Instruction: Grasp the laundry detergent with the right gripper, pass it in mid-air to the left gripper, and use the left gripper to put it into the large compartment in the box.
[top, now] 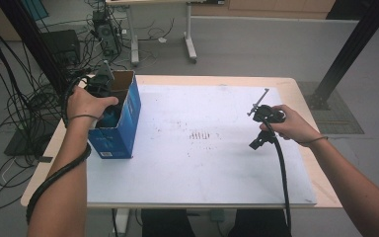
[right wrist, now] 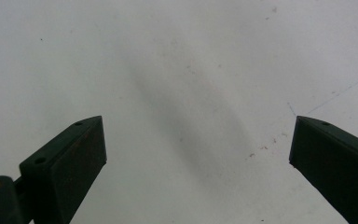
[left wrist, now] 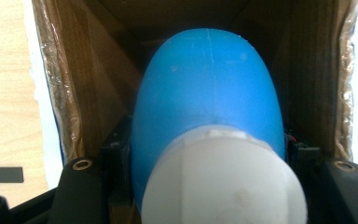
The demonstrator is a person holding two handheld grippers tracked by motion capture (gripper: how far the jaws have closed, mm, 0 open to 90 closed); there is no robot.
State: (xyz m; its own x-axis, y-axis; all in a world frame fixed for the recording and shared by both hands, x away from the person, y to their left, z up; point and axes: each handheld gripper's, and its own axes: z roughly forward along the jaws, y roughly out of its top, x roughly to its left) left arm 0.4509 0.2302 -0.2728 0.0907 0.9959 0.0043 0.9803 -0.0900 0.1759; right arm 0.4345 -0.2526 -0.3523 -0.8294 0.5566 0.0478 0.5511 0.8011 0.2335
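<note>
Left tongs (left wrist: 205,186) clamp blue bottle (left wrist: 207,93) inside box (left wrist: 65,93).

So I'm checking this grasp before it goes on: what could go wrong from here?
The left gripper is shut on a smooth, rounded blue and white bottle inside the narrow blue box, so it might slip between the jaws. The cardboard walls sit close on both sides; the bottle or gripper could catch them and drag or tip the box, which stands near the table edge. The right gripper hangs open, not steadying it.
</note>
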